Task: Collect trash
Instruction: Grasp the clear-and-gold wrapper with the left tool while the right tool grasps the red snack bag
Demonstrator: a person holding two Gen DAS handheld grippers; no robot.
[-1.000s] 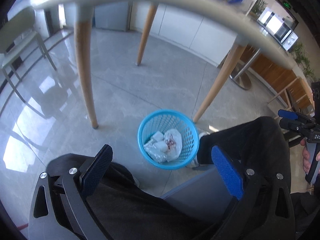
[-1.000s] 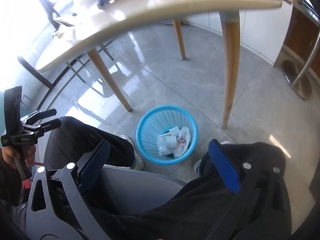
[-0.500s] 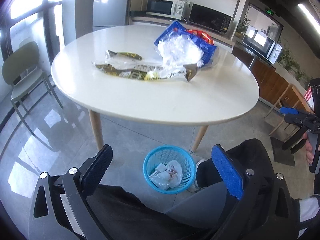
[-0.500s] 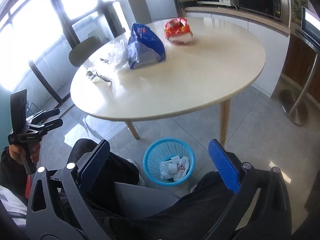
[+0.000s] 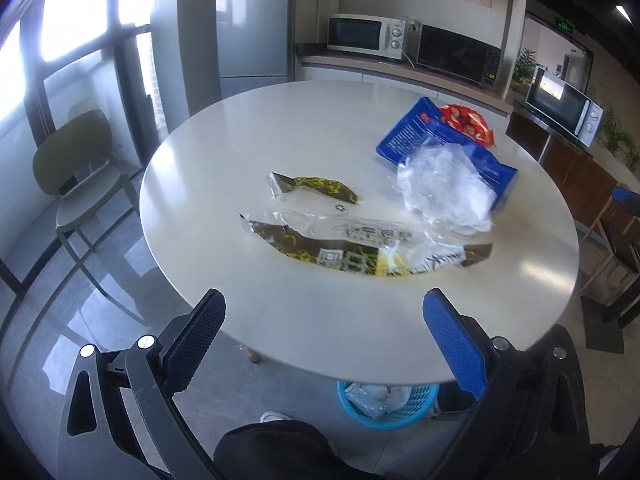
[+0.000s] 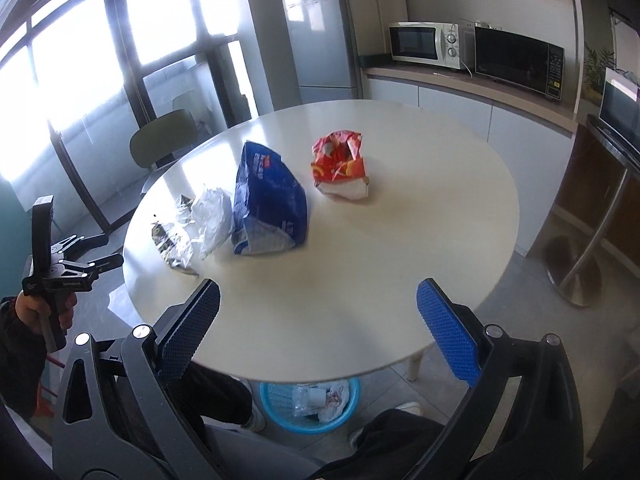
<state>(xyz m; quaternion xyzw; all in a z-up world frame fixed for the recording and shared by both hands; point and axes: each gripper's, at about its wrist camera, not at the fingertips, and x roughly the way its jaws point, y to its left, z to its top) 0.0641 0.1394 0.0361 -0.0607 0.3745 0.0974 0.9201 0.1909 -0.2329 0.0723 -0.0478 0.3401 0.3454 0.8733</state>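
Evidently both tools are carrying nothing: the left gripper (image 5: 324, 344) stands with its blue pads wide apart above the near rim of the round table (image 5: 320, 332), and the right gripper (image 6: 318, 328) is spread just as wide over its own side, which suits tools about to take thin, floppy litter. Nearest the left one lies the long torn wrapper (image 5: 360, 244), flat on the tabletop, with a smaller wrapper scrap (image 5: 316, 186) beyond it and a crumpled clear bag (image 5: 444, 188) resting against the blue packet (image 6: 268, 200). The red snack bag (image 6: 340, 164) sits apart, nearer the right tool. Under the table edge, between the person's legs, stands the blue basket (image 6: 272, 400), already holding some rubbish, probably placed there so each piece drops straight down.
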